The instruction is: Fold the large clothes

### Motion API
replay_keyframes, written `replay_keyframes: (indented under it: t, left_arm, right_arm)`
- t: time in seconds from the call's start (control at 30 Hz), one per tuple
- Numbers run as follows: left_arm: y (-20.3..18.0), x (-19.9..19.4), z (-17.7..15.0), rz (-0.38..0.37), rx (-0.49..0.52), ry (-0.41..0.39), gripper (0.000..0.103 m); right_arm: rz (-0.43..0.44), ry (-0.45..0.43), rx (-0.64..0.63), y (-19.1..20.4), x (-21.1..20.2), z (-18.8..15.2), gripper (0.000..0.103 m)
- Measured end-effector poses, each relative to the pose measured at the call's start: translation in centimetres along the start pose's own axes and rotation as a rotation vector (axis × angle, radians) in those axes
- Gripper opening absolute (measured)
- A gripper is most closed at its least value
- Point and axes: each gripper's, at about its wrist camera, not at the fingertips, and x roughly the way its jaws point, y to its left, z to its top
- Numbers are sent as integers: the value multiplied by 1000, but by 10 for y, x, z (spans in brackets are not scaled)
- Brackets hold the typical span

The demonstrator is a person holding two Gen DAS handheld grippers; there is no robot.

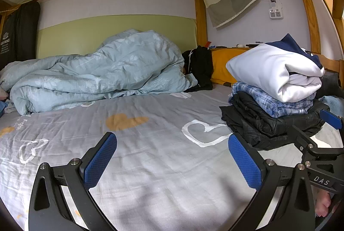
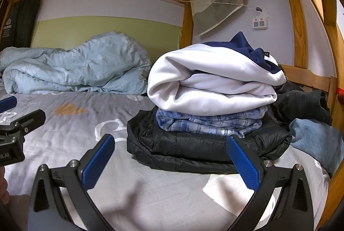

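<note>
Three folded garments sit stacked on the bed's grey sheet. At the bottom lies a black puffer jacket, folded flat and wide, its shiny quilted edges spreading past the pieces above. On it rests a blue plaid shirt, folded into a smaller, neat bundle. Topmost is a white and navy sweatshirt, folded over thickly with a rounded fold facing left and the navy part bunched at its upper right.

"DAS" stands in white on the right gripper body — low right of the clothes stack; other lettering is too blurred to read.
</note>
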Motion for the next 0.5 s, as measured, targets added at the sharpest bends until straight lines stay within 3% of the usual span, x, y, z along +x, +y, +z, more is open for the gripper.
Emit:
replay_keyframes:
  t: [0.5]
  left_arm:
    - [0,0,0,0,5,-2,103]
  right_arm:
    - [2,3,19,-2,-1,0,103]
